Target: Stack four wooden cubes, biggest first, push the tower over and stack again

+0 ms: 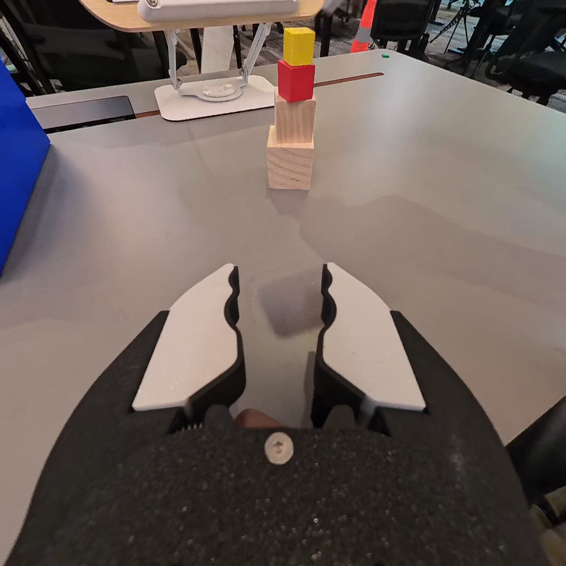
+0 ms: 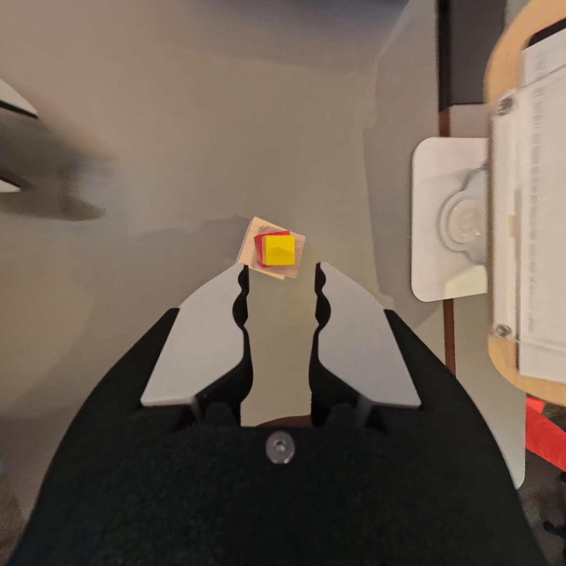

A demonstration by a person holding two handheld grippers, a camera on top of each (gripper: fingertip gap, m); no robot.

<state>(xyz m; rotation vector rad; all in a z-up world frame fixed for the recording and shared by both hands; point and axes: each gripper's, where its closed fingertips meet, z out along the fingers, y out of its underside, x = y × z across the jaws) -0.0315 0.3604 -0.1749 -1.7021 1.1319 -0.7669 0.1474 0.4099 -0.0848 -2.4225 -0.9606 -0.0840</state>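
A tower of four cubes stands on the grey tabletop (image 1: 428, 214). The largest plain wooden cube (image 1: 290, 164) sits at the base, a smaller plain cube (image 1: 295, 121) on it, then a red cube (image 1: 296, 81), then a yellow cube (image 1: 298, 46) on top. The layers are not square to one another: the right wrist view, looking straight down, shows the yellow cube (image 2: 280, 249) covering most of the red cube, and both sitting off-centre on the rotated wooden base.

The left tongs (image 1: 279, 272) are held low over the tabletop, well short of the tower, fingers apart and holding nothing. The right tongs (image 2: 281, 269) hang above the tower, fingers likewise apart and empty, clear of the top cube.

Judgement: the stacking step appears complete, and the push-over is the step in hand. The next move calls for a sideways nudge against the tower, firm enough to topple all four cubes yet gentle enough to keep them on the tabletop and away from the white stand base (image 1: 214, 98) behind. Whether this is the first or second stack cannot be told.
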